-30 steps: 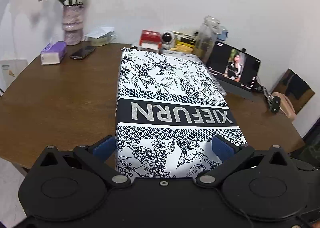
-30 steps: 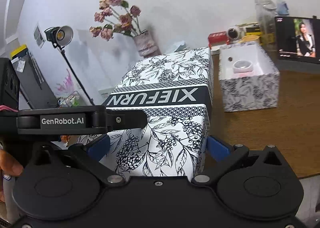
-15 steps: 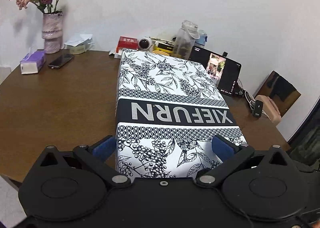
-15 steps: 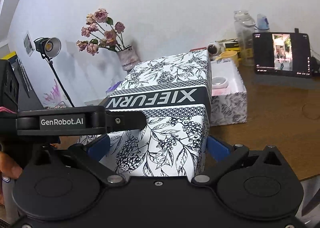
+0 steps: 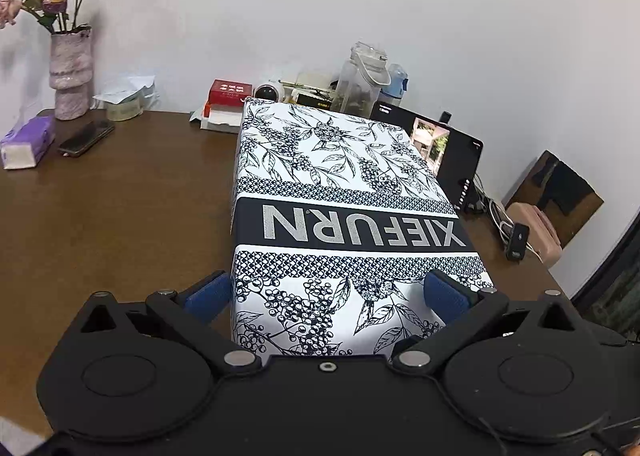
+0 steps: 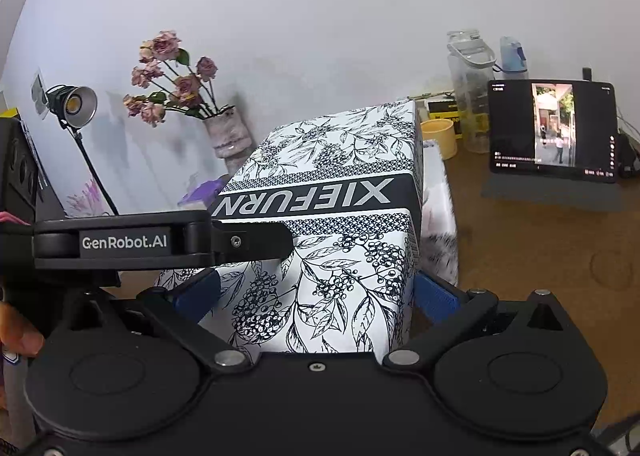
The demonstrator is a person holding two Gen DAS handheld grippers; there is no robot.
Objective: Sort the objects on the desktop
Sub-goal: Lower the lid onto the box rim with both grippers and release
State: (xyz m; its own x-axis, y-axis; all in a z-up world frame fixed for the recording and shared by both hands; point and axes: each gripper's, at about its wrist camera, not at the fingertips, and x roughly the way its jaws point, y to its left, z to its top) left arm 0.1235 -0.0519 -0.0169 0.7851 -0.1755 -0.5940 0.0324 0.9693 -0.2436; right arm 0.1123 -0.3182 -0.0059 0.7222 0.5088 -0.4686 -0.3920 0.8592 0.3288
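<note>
left gripper (image 5: 334, 292): nearest in left view; black plastic body, blue padded fingers (image 5: 208, 292) pressed against both sides of the lid's near end, pinching it.
right gripper (image 6: 316, 296): same build; blue fingers (image 6: 434, 298) clamp the same lid from a corner angle. The other gripper's black arm, marked GenRobot.AI, crosses in front at left.
lid (image 5: 340, 196): large rectangular cardboard lid, matte white with black berry-and-leaf print, dark band reading XIEFURN. Held by both grippers above the table, slightly tilted in right view.
box (image 6: 440, 192): open base with the same print, sits on the table just beyond and beside the lid in right view; only a strip of wall and rim shows, blurred. Contents hidden now.
progress: judged late. Lid lifted and nearly over the box; what's left looks like lining up and lowering it. Whether more items need sorting, cannot tell.
table (image 5: 100, 216): round-edged, dark brown wood, smooth, faint ring marks.
phone (image 5: 86, 132): flat, glossy black, far left.
tissue pack (image 5: 26, 142): soft purple wrap, white end.
tablet (image 6: 554, 128): propped on grey folio, screen lit, far right.
cup (image 6: 438, 136): pale yellow, round, behind box.
bottle (image 6: 470, 84): clear plastic, tall, grey lid, by the wall.
vase (image 5: 70, 76): rough mottled pink-grey ceramic, faded roses, at the wall.
</note>
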